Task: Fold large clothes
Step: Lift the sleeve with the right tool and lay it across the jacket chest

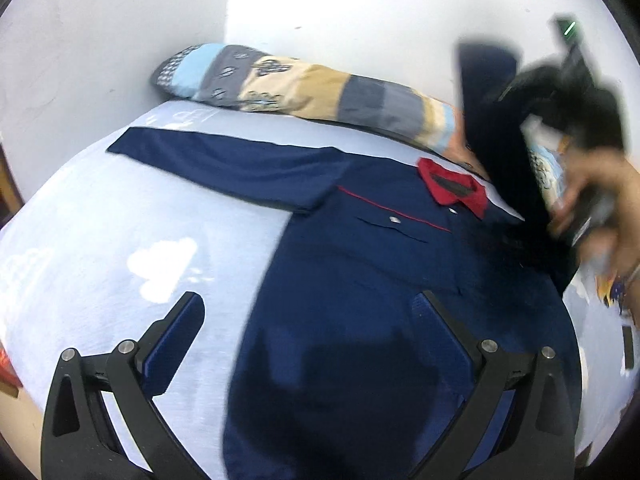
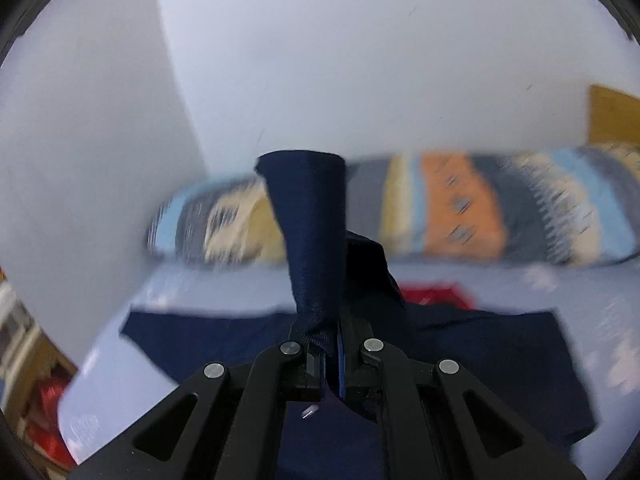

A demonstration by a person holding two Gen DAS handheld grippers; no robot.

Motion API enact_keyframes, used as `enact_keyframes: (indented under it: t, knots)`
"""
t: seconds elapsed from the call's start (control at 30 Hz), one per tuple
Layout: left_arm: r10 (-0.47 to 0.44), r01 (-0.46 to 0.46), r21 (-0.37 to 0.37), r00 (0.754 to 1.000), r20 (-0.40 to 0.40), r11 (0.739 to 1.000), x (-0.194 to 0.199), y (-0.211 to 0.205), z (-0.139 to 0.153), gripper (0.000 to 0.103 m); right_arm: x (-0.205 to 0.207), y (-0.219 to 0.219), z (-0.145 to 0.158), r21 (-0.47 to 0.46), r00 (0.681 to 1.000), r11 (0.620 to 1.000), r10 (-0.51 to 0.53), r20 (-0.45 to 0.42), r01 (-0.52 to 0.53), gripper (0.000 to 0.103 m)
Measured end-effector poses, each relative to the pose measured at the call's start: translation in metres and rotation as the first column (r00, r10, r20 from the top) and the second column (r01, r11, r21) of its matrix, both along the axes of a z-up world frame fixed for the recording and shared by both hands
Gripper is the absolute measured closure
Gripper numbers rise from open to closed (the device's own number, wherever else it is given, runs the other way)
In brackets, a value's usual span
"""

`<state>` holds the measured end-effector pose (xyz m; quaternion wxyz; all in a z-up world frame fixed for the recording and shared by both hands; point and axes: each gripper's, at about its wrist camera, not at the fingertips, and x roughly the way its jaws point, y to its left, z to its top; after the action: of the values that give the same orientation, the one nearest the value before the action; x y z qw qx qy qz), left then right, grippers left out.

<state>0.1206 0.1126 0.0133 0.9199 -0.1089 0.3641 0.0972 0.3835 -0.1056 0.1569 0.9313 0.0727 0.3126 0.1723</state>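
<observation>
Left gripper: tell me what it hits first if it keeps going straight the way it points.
Most likely the navy shirt spread on the bed: the open left gripper points down at its body, below the red collar. Depth is hard to judge through the fisheye.

The right gripper [image 1: 576, 92] and the hand [image 1: 596, 200] carrying it are smearing into a dark blur at the left wrist view's right edge. The patterned pillow [image 2: 460, 208] is streaking, its print unreadable. The shirt's [image 2: 480, 360] hem is running out of frame.
</observation>
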Motion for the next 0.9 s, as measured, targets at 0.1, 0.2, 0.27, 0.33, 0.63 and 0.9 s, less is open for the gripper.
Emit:
enact_keyframes:
  t: [0.1,0.2,0.27,0.33,0.63,0.9]
  knots:
    - [0.018,-0.019,-0.015,1.000,-0.003,1.000,-0.003,0.011,-0.001,0.000,0.000,0.057,-0.074,-0.042,0.994,0.998,0.038,-0.099,-0.043,0.099]
    - [0.025,-0.025,-0.010,1.000,-0.007,1.000,-0.003,0.014,-0.002,0.000,-0.002,0.092,-0.143,-0.075,0.975,0.995,0.052,-0.217,-0.070,0.099]
    - [0.019,-0.020,-0.034,1.000,-0.017,0.999,-0.001,0.017,-0.005,0.000,-0.012,0.110,-0.176,-0.129,0.962,0.987,0.054,-0.267,-0.091,0.096]
    - [0.016,-0.017,-0.041,1.000,-0.022,0.999,0.001,0.018,-0.005,0.000,-0.015,0.118,-0.195,-0.174,0.950,0.979,0.052,-0.309,-0.110,0.089]
    - [0.066,-0.067,-0.069,0.998,-0.016,0.995,0.001,0.029,-0.004,0.000,-0.048,0.075,-0.154,-0.001,0.935,0.970,0.233,-0.266,-0.242,0.034]
    - [0.108,-0.109,-0.048,0.993,-0.039,0.993,0.002,0.038,-0.010,0.000,-0.071,0.064,-0.176,-0.024,0.861,0.952,0.266,-0.434,-0.306,0.035]
